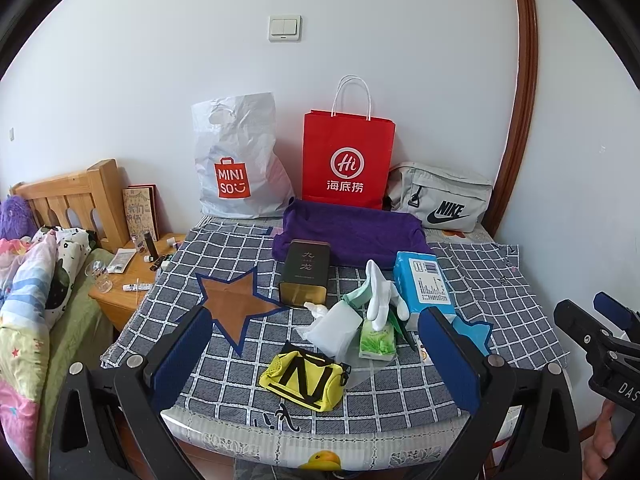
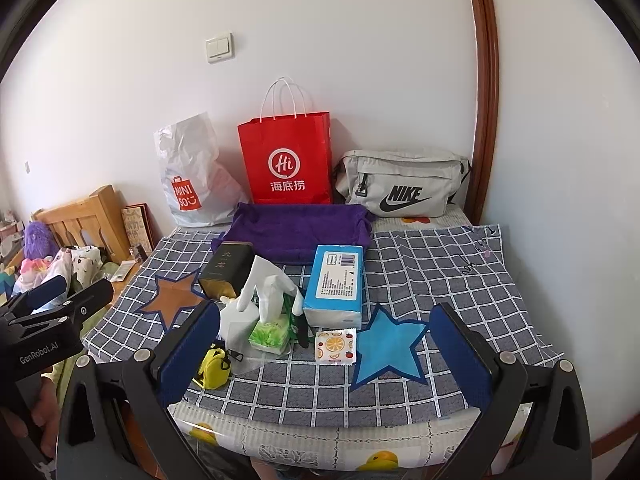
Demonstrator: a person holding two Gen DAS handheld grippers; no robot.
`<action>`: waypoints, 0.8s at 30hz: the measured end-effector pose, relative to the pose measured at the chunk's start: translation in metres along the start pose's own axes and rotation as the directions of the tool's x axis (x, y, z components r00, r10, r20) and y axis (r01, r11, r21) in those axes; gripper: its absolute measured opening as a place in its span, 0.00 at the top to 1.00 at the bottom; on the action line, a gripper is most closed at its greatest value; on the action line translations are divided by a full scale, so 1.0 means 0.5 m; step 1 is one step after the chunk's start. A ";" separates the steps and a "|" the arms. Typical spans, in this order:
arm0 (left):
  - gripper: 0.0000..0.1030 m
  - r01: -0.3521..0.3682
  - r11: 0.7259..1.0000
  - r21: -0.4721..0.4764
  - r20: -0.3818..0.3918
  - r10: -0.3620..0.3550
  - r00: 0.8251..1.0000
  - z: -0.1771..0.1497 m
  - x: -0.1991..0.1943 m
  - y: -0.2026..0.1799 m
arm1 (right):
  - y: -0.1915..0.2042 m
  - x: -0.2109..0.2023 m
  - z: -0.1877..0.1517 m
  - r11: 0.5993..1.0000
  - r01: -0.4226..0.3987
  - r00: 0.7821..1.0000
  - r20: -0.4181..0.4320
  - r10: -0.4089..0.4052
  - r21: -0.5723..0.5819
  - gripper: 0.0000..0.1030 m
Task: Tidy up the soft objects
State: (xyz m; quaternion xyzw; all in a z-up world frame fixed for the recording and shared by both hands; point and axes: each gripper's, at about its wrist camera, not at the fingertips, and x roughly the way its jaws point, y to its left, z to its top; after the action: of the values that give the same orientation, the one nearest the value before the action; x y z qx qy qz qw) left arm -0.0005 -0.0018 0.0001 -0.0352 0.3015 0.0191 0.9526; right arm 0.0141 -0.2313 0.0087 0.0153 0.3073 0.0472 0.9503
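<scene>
On the checked cloth lie a yellow pouch point(image 1: 306, 380), a white glove point(image 1: 380, 294) on a green tissue pack point(image 1: 378, 340), a blue tissue pack point(image 1: 424, 282), a clear plastic bag point(image 1: 336, 328) and a folded purple towel point(image 1: 352, 232). My left gripper point(image 1: 316, 360) is open and empty, just above the front of the table, with the yellow pouch between its fingers in view. My right gripper point(image 2: 324, 354) is open and empty over the blue star patch point(image 2: 386, 348). In the right wrist view the glove point(image 2: 268, 286), the blue pack point(image 2: 336, 280) and a fruit-print packet point(image 2: 335, 346) show.
A dark tea tin point(image 1: 306, 274) stands by the towel. A Miniso plastic bag point(image 1: 240, 160), a red paper bag point(image 1: 346, 158) and a grey Nike bag point(image 1: 440, 196) line the wall. A wooden nightstand point(image 1: 128, 280) with small items and a bed point(image 1: 36, 300) lie left.
</scene>
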 end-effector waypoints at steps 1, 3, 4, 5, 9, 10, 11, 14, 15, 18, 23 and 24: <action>0.00 0.000 1.000 0.000 0.000 0.000 1.000 0.000 0.000 0.000 | 0.000 0.000 0.001 1.000 -0.001 1.000 0.000 0.001 0.000 0.00; 0.00 0.001 1.000 -0.001 0.000 -0.001 1.000 0.000 0.000 0.001 | 0.000 0.000 0.001 1.000 0.000 1.000 0.001 0.000 0.000 0.00; 0.00 0.001 1.000 -0.001 0.000 -0.001 1.000 0.000 0.000 0.001 | 0.001 -0.002 0.001 1.000 0.000 1.000 0.002 0.000 0.001 0.00; 0.00 0.000 1.000 -0.001 0.000 0.000 1.000 -0.002 0.000 0.002 | 0.001 -0.002 0.002 1.000 -0.001 1.000 0.003 0.001 0.002 0.00; 0.00 0.001 1.000 -0.001 0.000 -0.001 1.000 -0.002 0.000 0.003 | 0.000 -0.002 0.001 1.000 -0.002 1.000 0.005 0.002 0.003 0.00; 0.00 0.001 1.000 -0.001 0.000 -0.001 1.000 -0.002 0.000 0.003 | 0.000 -0.002 0.001 1.000 -0.002 1.000 0.005 0.002 0.004 0.00; 0.00 0.001 1.000 -0.001 0.000 -0.001 1.000 -0.002 0.000 0.003 | 0.000 -0.002 0.003 1.000 -0.002 1.000 0.005 0.002 0.004 0.00; 0.00 0.001 1.000 -0.002 0.000 -0.001 1.000 -0.002 0.000 0.003 | 0.000 -0.002 0.001 1.000 -0.001 1.000 0.007 0.001 0.003 0.00; 0.00 0.001 1.000 -0.002 0.000 -0.001 1.000 -0.002 0.000 0.003 | 0.000 -0.003 0.001 1.000 -0.001 1.000 0.008 0.001 0.004 0.00; 0.00 0.001 1.000 -0.001 0.000 -0.001 1.000 -0.002 0.000 0.003 | 0.000 -0.003 0.001 1.000 -0.001 1.000 0.009 0.001 0.005 0.00; 0.00 0.001 1.000 -0.002 0.000 -0.001 1.000 -0.002 0.000 0.003 | 0.001 -0.003 0.001 1.000 -0.001 1.000 0.010 0.001 0.006 0.00; 0.00 0.002 1.000 -0.002 0.000 -0.002 1.000 -0.002 0.000 0.003 | 0.001 -0.004 0.001 1.000 -0.001 1.000 0.010 0.001 0.006 0.00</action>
State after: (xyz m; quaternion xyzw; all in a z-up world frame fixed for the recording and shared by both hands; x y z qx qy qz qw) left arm -0.0012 -0.0004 -0.0008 -0.0362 0.3014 0.0186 0.9526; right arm 0.0127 -0.2309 0.0101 0.0185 0.3030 0.0466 0.9517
